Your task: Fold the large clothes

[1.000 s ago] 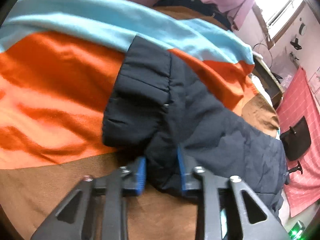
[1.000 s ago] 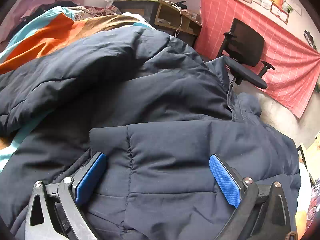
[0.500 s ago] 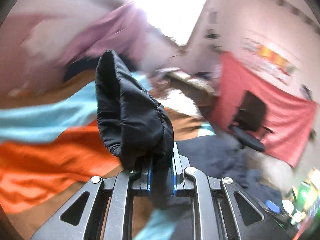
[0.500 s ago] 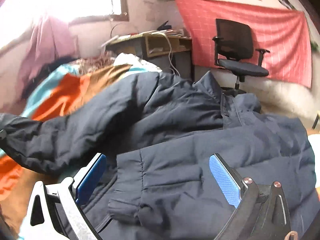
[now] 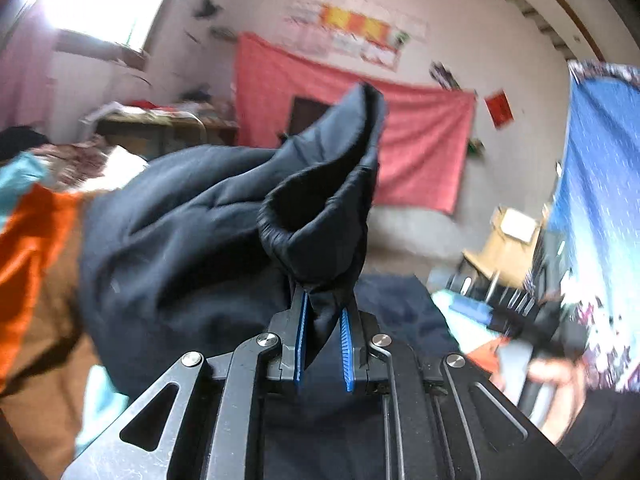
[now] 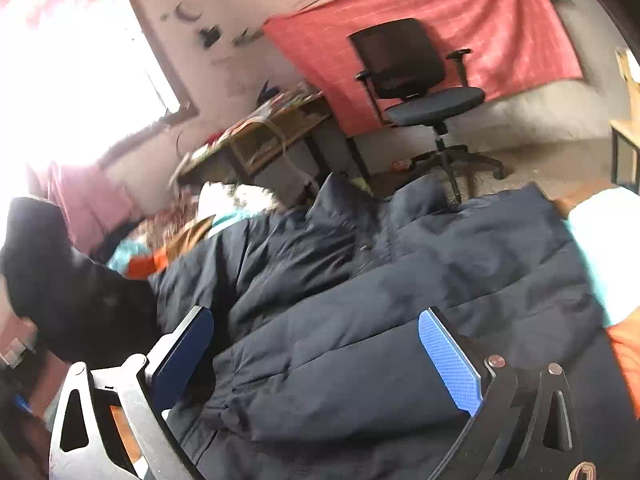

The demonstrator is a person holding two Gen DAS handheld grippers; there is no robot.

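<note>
Lifting sleeve cuff (image 5: 320,216) pinched in our left hand-held gripper (image 5: 323,350) | jacket body (image 6: 400,320) stretches toward 10 o'clock | right hand-held gripper (image 6: 316,356) wide, empty, above it

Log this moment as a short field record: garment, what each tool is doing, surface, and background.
garment: dark navy puffer jacket, spread out, quilted body facing up
left tool: shut on jacket sleeve cuff, cuff lifted off the bed
right tool: jaws wide apart over the jacket body, gripping nothing
surface: bed with orange, teal and brown bedding
background: black office chair, red wall cloth, cluttered desk
image quality: motion blur in both views
</note>
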